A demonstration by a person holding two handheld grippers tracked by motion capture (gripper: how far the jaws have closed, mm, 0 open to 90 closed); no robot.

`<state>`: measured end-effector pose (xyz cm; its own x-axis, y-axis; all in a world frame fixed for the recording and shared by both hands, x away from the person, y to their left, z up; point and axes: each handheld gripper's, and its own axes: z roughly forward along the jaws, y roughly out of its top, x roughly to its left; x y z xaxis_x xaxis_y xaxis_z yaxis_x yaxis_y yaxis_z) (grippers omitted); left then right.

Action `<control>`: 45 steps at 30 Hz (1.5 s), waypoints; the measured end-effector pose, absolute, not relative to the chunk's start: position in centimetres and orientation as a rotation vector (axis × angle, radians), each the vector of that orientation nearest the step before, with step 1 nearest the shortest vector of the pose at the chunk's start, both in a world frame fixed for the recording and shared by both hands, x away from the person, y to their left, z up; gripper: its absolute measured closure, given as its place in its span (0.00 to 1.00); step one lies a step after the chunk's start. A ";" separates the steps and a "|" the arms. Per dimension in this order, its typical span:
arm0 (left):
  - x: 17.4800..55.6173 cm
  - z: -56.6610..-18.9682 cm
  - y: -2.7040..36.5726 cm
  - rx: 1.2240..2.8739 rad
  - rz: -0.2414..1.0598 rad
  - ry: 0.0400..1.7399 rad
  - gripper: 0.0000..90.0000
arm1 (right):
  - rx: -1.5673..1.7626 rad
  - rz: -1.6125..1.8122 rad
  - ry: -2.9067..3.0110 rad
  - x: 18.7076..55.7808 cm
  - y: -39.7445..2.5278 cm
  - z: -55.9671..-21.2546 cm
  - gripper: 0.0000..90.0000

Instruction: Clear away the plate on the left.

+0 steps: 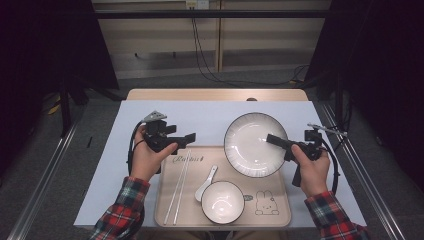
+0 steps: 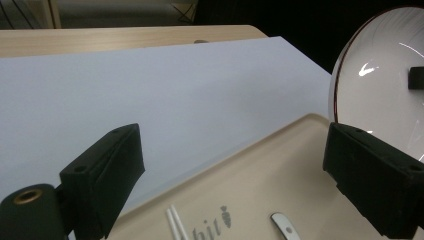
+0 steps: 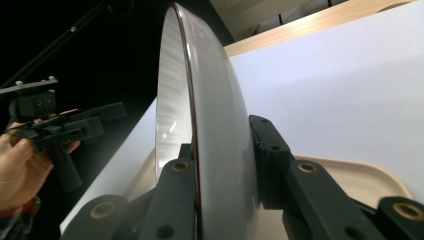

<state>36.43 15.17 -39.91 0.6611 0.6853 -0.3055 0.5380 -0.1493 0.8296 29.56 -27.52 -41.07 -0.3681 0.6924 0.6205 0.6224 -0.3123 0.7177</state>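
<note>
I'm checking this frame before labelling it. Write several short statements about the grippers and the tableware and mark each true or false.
1. The right gripper is clamped on the rim of the large white plate with a dark rim. True.
2. The left gripper holds the pair of white chopsticks. False: its jaws are open with nothing between them, and the chopsticks lie on the beige rectangular tray.
3. The white ceramic spoon lies on the tray between the chopsticks and the small white bowl with a dark rim. True.
4. The large plate lies flat on the tray. False: it is lifted and tilted.
5. The small bowl holds soup. False: it is empty.
</note>
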 end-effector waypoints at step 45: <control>33.9 -43.2 18.7 1.773 0.184 1.032 0.10 | 1.877 1.612 1.764 29.4 -27.1 -45.3 0.89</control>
<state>33.93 18.70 -43.15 0.6193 0.7128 -0.3292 0.5550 -0.1009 0.8257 29.38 -27.08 -45.29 -0.2335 0.7699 0.5939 0.6608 -0.3225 0.6778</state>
